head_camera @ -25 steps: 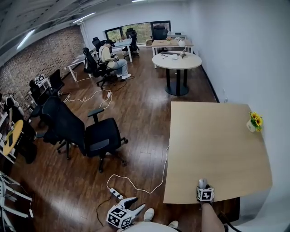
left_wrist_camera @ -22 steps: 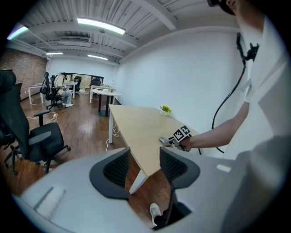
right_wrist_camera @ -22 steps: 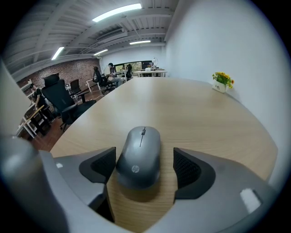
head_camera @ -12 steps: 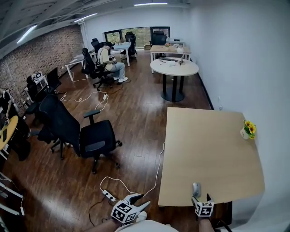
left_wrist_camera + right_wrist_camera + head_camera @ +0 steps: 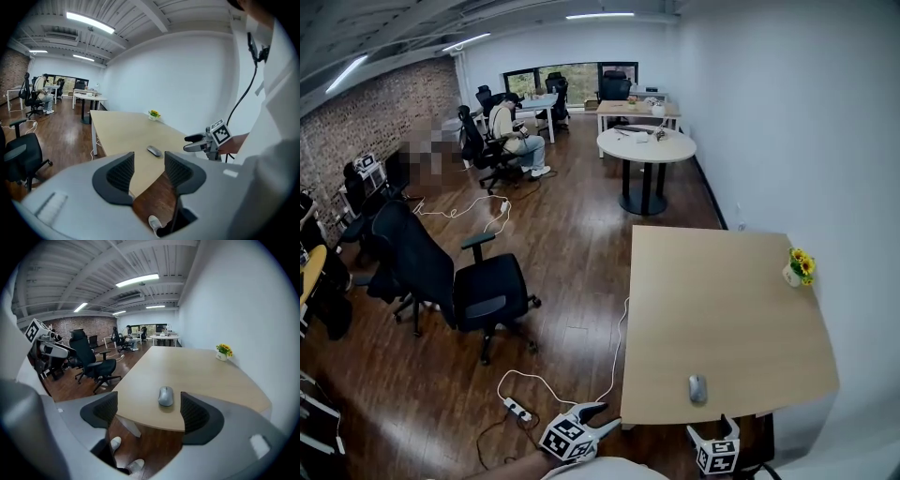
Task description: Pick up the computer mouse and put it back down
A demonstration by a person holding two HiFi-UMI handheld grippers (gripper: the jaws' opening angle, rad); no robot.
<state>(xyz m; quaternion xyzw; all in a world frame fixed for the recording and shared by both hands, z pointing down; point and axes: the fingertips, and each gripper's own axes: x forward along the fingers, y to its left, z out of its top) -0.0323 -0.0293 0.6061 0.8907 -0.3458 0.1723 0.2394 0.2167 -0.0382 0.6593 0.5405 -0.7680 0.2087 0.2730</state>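
A grey computer mouse (image 5: 697, 388) lies flat on the light wooden table (image 5: 722, 281), near its front edge. My right gripper (image 5: 711, 431) hangs just off that edge, behind the mouse and apart from it. Its jaws are opening, and nothing is between them. In the right gripper view the mouse (image 5: 165, 395) sits beyond the wide-apart pads (image 5: 197, 413). My left gripper (image 5: 598, 418) is open and empty over the floor, left of the table's corner. The left gripper view shows the mouse (image 5: 153, 150) on the table and the right gripper (image 5: 191, 143) beside it.
A small pot of yellow flowers (image 5: 794, 269) stands at the table's far right edge by the white wall. A power strip with white cable (image 5: 517, 409) lies on the floor left of the table. Black office chairs (image 5: 483, 295) stand further left. A round table (image 5: 645, 145) is beyond.
The right gripper let go of the mouse, opened, and drew back off the table's front edge. The mouse stays on the table. The left gripper shifted slightly right.
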